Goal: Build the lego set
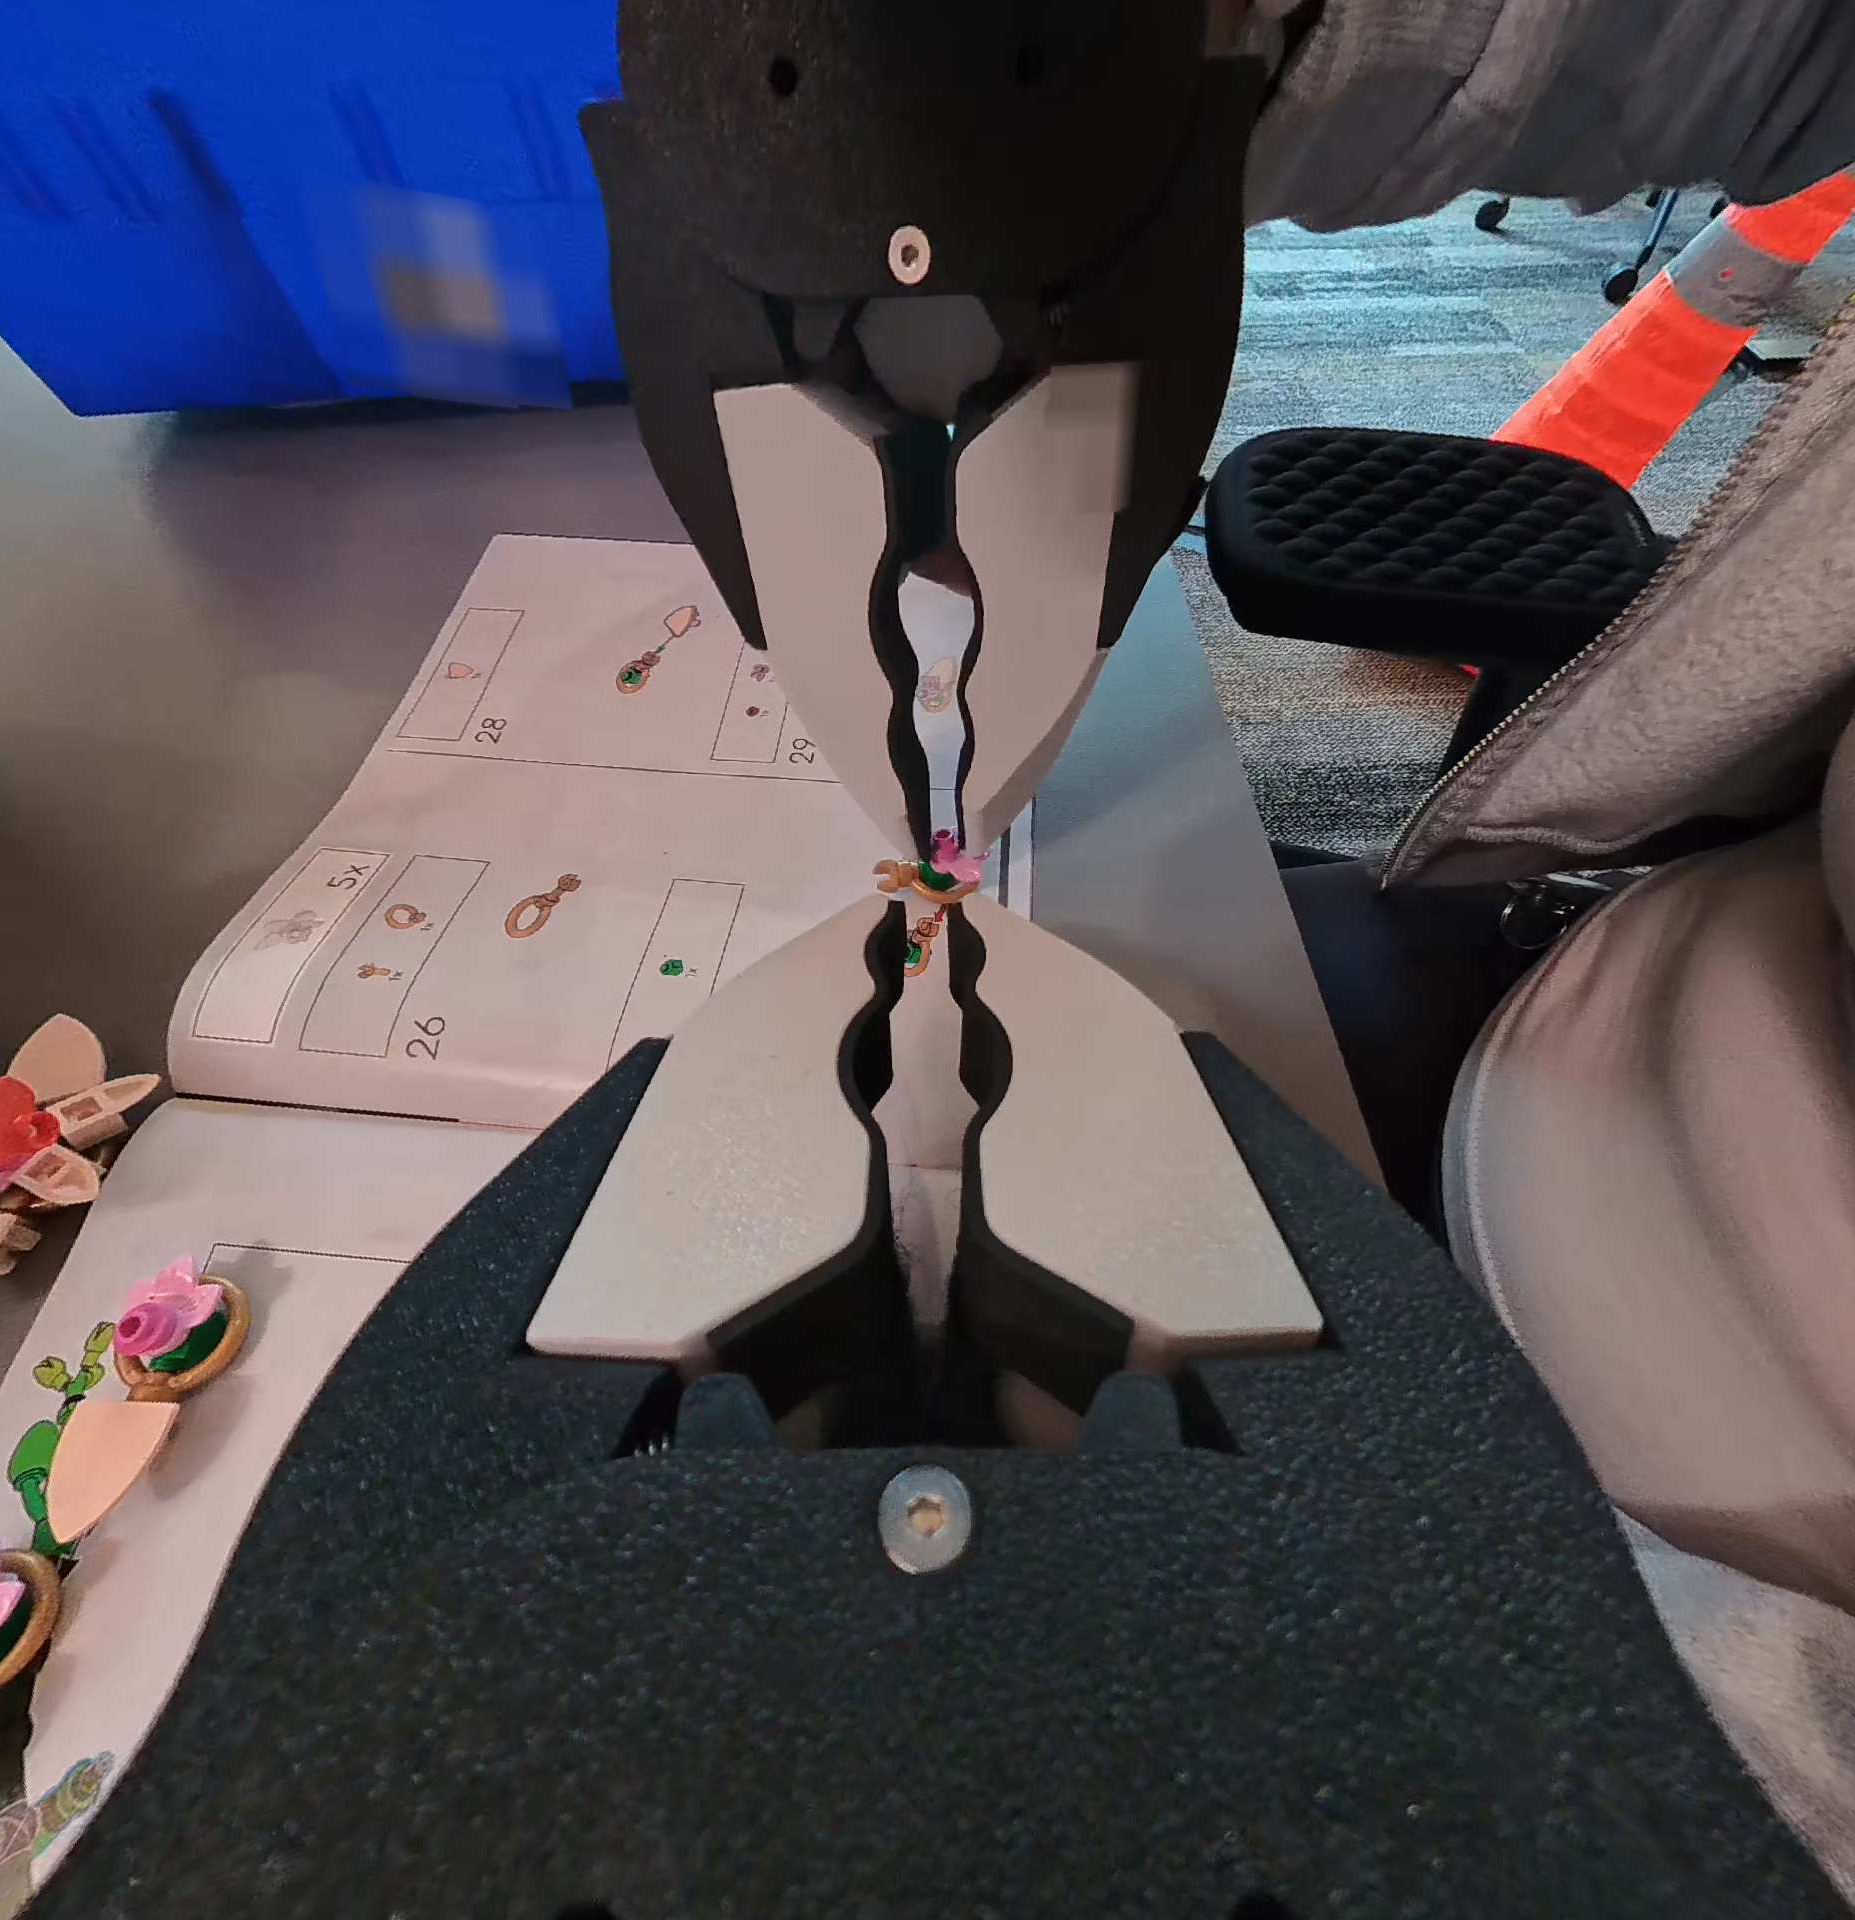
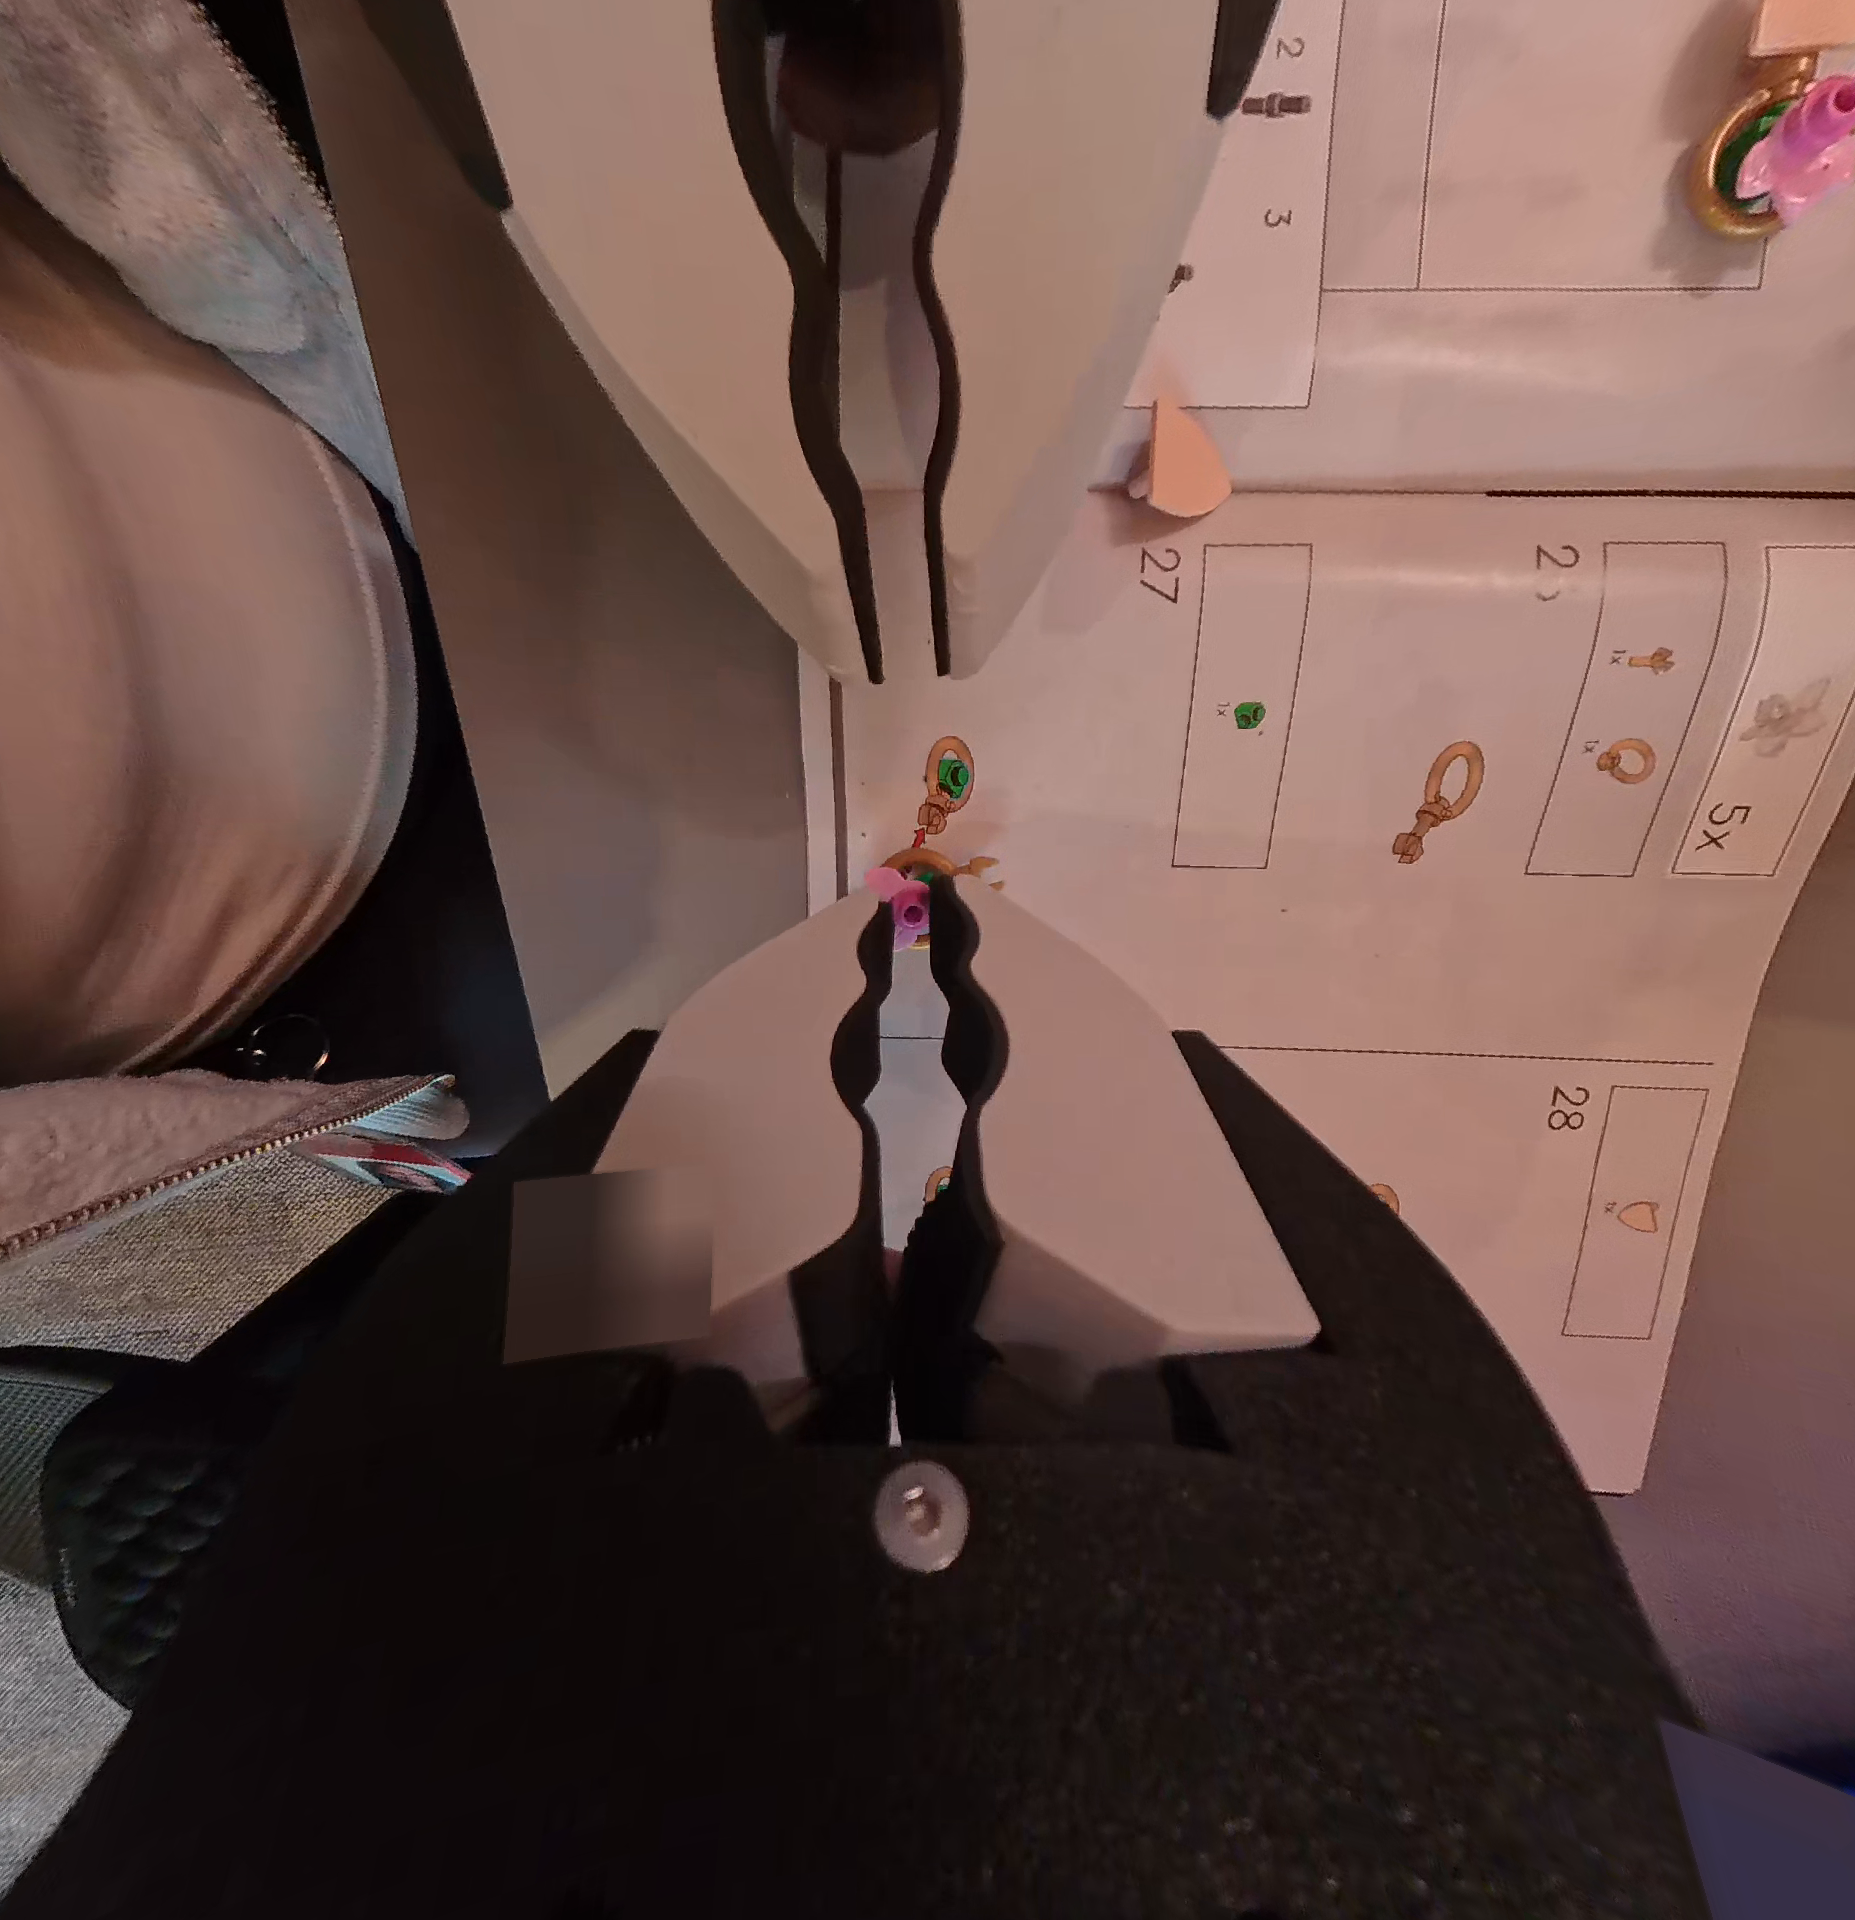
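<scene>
A blue crate [image 1: 227,208] stood beyond the far end of the instruction booklet [image 1: 549,831]. To the side of the booklet, off the grey surface [image 1: 227,582], there was grey carpet [image 1: 1422,312] with an orange cone [image 1: 1650,343] and a black chair armrest [image 1: 1422,530]. The booklet lay open and flat on the surface, near its edge.

Above the outer margin of the booklet the two tongs came tip towards tip. The right tongs [image 2: 910,914] were clenched on the pink flower [image 2: 910,906] of a small flower piece [image 1: 928,875], both pads pressing on it. The left tongs [image 1: 928,914] were only a little parted, and the printed page showed between the pads. In the right wrist view their tips stood clearly apart from the piece, with nothing in the grasp.

The piece was a gold ring with a green stud and the flower on it, held just above the booklet's margin. Its long axis ran across the line of the tongs, and its small gold clip [image 1: 887,873] pointed towards the middle of the booklet.

Some finished flower rings [image 1: 180,1340] lay on the booklet's near page.
</scene>
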Demonstrator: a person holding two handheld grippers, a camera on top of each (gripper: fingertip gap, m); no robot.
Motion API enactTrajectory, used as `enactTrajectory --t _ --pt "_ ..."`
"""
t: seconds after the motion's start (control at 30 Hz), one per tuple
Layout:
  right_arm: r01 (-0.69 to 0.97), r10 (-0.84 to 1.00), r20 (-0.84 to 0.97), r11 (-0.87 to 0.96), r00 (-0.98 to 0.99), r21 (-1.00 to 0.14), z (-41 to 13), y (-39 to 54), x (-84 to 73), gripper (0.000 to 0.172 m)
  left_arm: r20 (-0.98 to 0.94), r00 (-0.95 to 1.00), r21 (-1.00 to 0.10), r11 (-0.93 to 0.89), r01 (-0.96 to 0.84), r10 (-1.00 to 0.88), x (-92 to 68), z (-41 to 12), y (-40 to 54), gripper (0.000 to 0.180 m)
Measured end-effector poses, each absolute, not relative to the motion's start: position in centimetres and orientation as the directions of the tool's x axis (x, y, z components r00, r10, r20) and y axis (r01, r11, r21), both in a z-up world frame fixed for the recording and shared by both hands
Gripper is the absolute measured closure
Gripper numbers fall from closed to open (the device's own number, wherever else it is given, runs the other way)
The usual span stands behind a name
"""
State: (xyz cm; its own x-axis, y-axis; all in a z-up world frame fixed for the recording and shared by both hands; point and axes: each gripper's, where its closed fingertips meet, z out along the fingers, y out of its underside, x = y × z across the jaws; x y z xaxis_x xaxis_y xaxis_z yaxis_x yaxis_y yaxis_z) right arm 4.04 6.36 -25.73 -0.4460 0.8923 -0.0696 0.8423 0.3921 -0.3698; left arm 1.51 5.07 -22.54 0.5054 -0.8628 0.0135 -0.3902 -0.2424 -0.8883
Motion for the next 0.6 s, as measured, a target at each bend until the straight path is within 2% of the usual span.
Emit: enactTrajectory --t 0.13,0.33,0.6 --pt "0.857 0.896 -0.085 0.386 -0.437 -0.340 -25.8 6.4 4.1 0.166 0.000 0.528 -0.883 -0.248 -0.399 -0.849 1.4 -22.7 5.4 0.173" --pt "0.880 0.903 -0.106 0.370 -0.416 -0.298 -25.8 6.5 4.0 0.166 -0.053 0.693 -0.864 -0.314 -0.392 -0.719 -0.1 -23.2 8.1 0.170" --pt "0.892 0.914 -0.074 0.368 -0.399 -0.263 -25.8 6.5 4.1 0.166 -0.010 0.718 -0.899 -0.309 -0.311 -0.695 -0.5 -22.1 8.5 0.172"
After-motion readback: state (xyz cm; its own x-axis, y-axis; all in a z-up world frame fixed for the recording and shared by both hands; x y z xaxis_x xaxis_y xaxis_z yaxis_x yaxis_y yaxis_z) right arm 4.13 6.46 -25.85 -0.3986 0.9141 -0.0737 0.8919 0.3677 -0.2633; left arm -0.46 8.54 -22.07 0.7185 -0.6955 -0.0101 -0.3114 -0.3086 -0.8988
